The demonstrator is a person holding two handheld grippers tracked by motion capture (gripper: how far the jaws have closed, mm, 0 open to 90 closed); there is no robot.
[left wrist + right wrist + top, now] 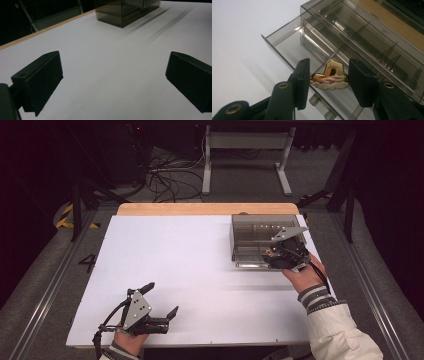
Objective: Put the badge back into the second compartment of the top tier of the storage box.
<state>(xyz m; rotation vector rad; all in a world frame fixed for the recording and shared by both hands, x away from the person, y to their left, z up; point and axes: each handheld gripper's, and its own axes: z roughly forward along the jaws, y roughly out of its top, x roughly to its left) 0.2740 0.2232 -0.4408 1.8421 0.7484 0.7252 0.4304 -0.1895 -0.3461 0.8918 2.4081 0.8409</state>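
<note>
- Gold-coloured metal caught the light between the pads of my right gripper (pixel 329 78): a small hat-shaped pin (pixel 330 76), its crown gold, its brim banded in red and white over a cream, scalloped edge.
- Both pads pressed on the ends of the brim, so the pin's long axis ran straight across from one jaw to the other, left to right in the right gripper view.
- Its crown pointed up and away from me in that view, toward the smoky clear organizer box (pixel 372 42).
- I held the pin above the box's pulled-out drawer (pixel 287 47), over the near end where thin dividers split the tray into compartments; which compartment lay beneath it I could not tell.
- From the high view, my right gripper (pixel 280 252) sat at the front edge of the organizer box (pixel 250 232), which stood at the far right of the white table (pixel 190 270), with my right hand (pixel 302 277) in a striped cuff and pale sleeve behind it.
- My left gripper (pixel 162 300) rested low at the near left of the table, well apart from the box, held by my left hand (pixel 127 340).
- Its jaws stood wide apart with nothing between them; in the left gripper view its two black pads (pixel 40 80) framed bare white tabletop, with the box (pixel 125 12) far off at the top.
</note>
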